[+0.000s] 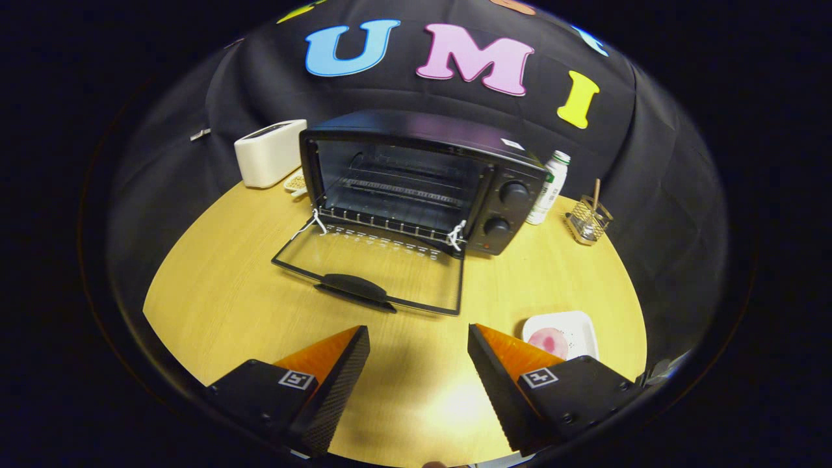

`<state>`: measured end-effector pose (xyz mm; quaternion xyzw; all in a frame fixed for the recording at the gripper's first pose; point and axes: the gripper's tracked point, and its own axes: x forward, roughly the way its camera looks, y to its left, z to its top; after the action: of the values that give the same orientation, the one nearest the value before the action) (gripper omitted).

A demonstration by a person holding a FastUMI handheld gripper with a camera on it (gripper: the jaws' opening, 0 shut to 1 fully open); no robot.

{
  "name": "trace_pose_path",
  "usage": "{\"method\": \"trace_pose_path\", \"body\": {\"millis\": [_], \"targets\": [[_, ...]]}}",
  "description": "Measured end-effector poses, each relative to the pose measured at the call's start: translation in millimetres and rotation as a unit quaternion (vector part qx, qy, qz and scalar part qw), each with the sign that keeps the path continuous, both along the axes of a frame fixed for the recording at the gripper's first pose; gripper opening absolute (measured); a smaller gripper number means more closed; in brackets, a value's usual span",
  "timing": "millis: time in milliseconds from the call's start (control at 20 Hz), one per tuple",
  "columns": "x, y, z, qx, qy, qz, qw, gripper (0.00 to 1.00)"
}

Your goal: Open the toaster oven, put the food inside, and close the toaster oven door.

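With the toaster oven door (380, 276) down, swing the wide-open, empty gripper (419, 344) toward what looks like pink food (549, 342) on the white plate (582, 325) and straddle it squarely.

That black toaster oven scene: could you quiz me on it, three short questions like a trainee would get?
1. True or false: the black toaster oven has its glass door folded down open.
2. Where is the pink food on the white square plate? A) inside the oven B) on the wooden table beside one finger
3. Fill in: the gripper is ____, holding nothing.

Key: 1 true; 2 B; 3 open.
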<state>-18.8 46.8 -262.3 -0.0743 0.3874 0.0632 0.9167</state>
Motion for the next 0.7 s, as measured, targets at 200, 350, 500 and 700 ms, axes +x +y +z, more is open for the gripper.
{"method": "trace_pose_path", "body": {"millis": [200, 350, 500, 700], "targets": [[-6.5, -65.2, 13.6, -0.005, 0.005, -0.043, 0.999, 0.99], [-2.8, -107.2, 11.8, 0.002, 0.024, -0.066, 0.998, 0.99], [3.2, -149.3, 8.1, 0.020, 0.061, -0.086, 0.994, 0.99], [16.8, -205.1, 0.8, 0.015, 0.092, -0.092, 0.991, 0.99]]}}
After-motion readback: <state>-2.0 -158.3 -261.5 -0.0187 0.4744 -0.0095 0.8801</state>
